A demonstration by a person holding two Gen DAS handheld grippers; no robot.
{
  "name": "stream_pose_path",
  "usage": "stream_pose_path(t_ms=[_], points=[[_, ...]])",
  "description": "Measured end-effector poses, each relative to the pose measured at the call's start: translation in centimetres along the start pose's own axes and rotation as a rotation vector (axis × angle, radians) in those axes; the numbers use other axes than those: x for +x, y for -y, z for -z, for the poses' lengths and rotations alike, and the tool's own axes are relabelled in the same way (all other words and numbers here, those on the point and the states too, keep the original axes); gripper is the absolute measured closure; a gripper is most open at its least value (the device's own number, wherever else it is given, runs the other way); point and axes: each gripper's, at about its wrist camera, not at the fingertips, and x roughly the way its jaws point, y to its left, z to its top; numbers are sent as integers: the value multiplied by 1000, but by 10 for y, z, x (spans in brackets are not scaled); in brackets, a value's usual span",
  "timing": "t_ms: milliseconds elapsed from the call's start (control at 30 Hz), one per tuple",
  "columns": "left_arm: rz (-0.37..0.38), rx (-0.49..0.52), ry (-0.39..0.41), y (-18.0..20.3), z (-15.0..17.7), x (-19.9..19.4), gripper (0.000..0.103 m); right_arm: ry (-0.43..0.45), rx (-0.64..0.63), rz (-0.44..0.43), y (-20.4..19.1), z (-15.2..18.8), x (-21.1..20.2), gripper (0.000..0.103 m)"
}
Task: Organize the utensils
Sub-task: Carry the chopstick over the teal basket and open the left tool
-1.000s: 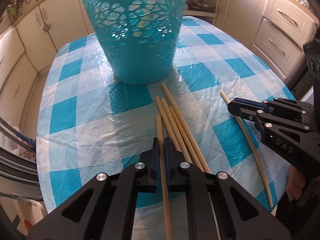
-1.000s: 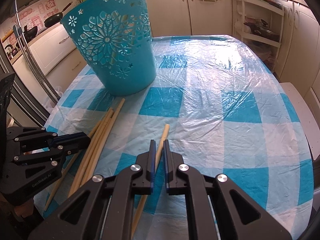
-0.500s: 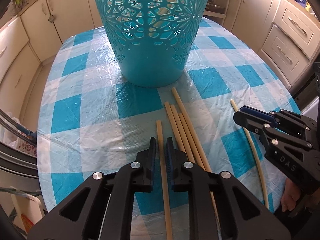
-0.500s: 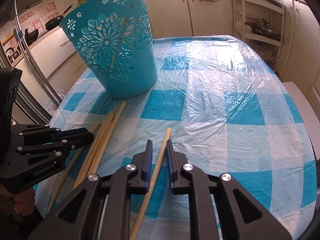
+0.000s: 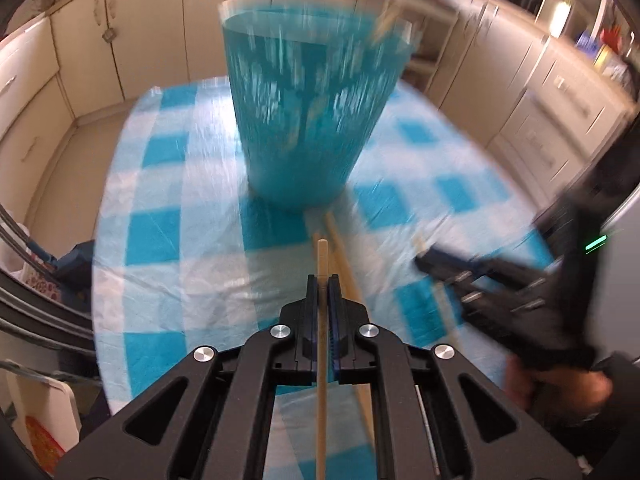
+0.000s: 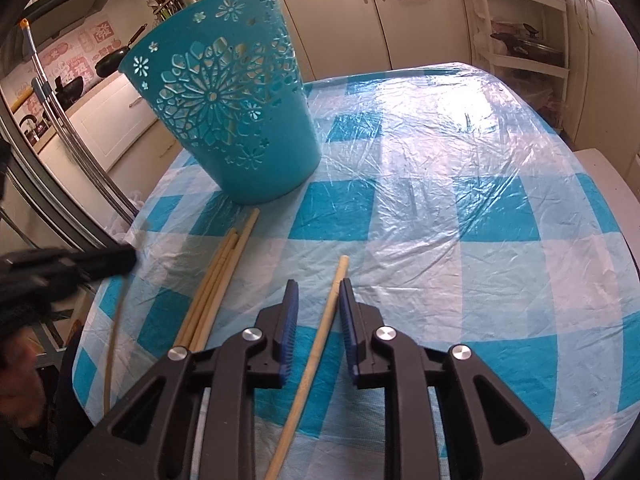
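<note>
A teal cut-out basket (image 5: 308,120) (image 6: 228,120) stands on the blue-checked table. My left gripper (image 5: 322,280) is shut on one wooden chopstick (image 5: 321,380), held above the table and pointing at the basket; the view is motion-blurred. From the right wrist, the left gripper (image 6: 120,258) is a blur at the left with that chopstick (image 6: 114,340) hanging below. My right gripper (image 6: 318,292) is low over the table, its jaws opening. A single chopstick (image 6: 320,344) lies on the cloth between them, and the pads are not pressing it. The right gripper (image 5: 424,258) also shows at the right.
A bundle of several chopsticks (image 6: 216,284) (image 5: 340,248) lies on the tablecloth (image 6: 460,200) just in front of the basket. Kitchen cabinets (image 6: 340,20) ring the table, and metal rails (image 6: 80,152) stand at its left. A person's hand (image 5: 560,388) holds the right gripper.
The left gripper has shut on its chopstick and lifted it off the table, so the basket looks lower. The right gripper's jaws have spread apart around the lone chopstick.
</note>
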Motion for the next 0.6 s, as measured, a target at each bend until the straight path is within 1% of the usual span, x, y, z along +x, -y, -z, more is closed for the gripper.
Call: stream_pose_path(t_ms=[67, 133, 167, 267, 333, 367, 467, 600], points=[[49, -20, 75, -1, -14, -31, 98, 1, 3, -3, 0, 0, 0, 82], [76, -27, 143, 1, -26, -56, 98, 1, 3, -3, 1, 0, 0, 82], [92, -29, 200, 2, -36, -75, 98, 1, 3, -3, 1, 0, 0, 82], [107, -25, 318, 7, -59, -109, 98, 2, 5, -6, 2, 0, -1, 82], [84, -11, 391, 13, -74, -123, 98, 3, 9, -10, 3, 0, -1, 82], [76, -7, 414, 15, -82, -128, 98, 4, 10, -12, 4, 1, -2, 82], [89, -19, 453, 18, -106, -132, 98, 5, 14, -16, 5, 1, -2, 82], [85, -10, 494, 24, -125, -144, 98, 6, 13, -15, 5, 1, -2, 82]])
